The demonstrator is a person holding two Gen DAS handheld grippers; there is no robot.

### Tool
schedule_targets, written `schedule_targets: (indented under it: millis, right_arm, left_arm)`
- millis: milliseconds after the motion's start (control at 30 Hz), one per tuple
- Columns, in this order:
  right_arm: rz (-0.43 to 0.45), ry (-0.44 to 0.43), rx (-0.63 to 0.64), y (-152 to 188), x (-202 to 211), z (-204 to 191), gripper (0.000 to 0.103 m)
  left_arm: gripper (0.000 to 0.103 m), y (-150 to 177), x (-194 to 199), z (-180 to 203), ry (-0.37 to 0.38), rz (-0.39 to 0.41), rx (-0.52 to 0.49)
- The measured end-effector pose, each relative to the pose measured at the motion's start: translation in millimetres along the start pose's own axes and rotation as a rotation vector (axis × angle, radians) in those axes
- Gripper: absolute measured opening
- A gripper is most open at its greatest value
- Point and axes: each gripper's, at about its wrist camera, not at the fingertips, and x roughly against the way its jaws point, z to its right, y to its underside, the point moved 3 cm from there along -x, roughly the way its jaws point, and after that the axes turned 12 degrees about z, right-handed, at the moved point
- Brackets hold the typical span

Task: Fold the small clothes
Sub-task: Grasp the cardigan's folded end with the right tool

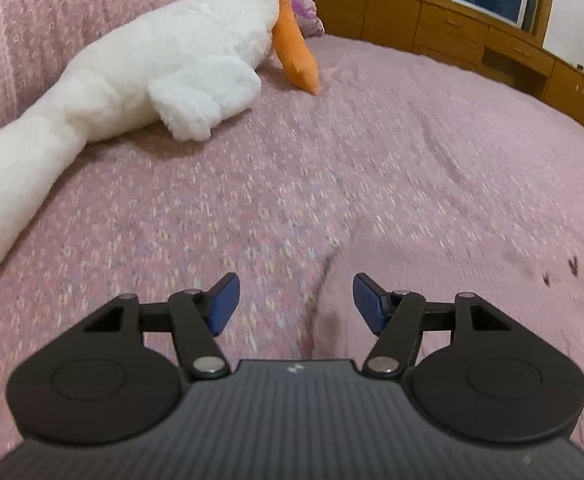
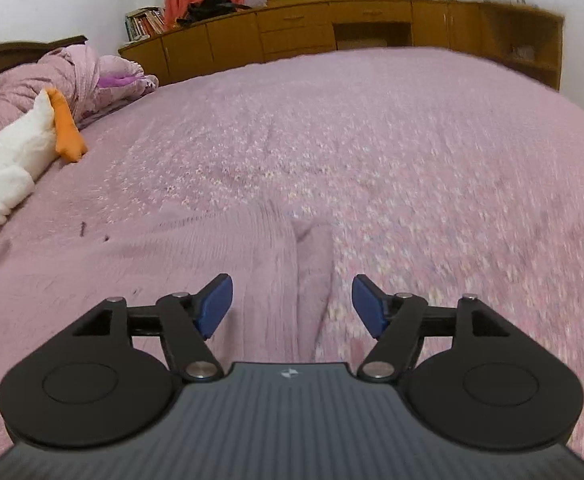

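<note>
Left gripper [image 1: 296,304] and right gripper [image 2: 292,306] both hang released above the pink garment [image 2: 219,264] on the bed [image 2: 412,140].

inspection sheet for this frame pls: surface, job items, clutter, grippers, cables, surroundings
Surface: bed under a pink floral-speckled bedspread, lightly creased.
Job's things: plain pink knitted garment lying flat on the bedspread, close to it in colour; in the left wrist view its edge lies below the left gripper.
Clutter: white plush goose toy with orange beak lying at the bed's left side; bunched pink quilt behind it.
Grippers: left gripper open, nothing between the blue pads; right gripper open above the garment, not gripping it.
Cables: nothing seen.
Surroundings: brown wooden cabinets beyond the bed, a window, a floral curtain, stacked books.
</note>
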Motion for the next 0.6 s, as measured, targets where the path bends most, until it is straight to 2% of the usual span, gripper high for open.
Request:
schedule_targets:
  millis: [267, 433, 533, 600]
  right_arm:
    - [-0.057, -0.033, -0.119, 23, 28, 13, 0.073]
    - [-0.085, -0.062, -0.259, 39, 28, 18, 0.079]
    - [-0.107, -0.079, -0.283, 45, 24, 17, 0.08]
    - [-0.123, -0.094, -0.294, 50, 21, 17, 0.087]
  left_arm:
    - [0.065, 29, 46, 13, 0.058, -0.078, -0.019]
    - [0.065, 41, 69, 22, 0.085, -0.112, -0.039]
    - [0.065, 44, 79, 28, 0.092, -0.117, -0.049]
    - [0.065, 46, 83, 31, 0.097, -0.121, -0.05]
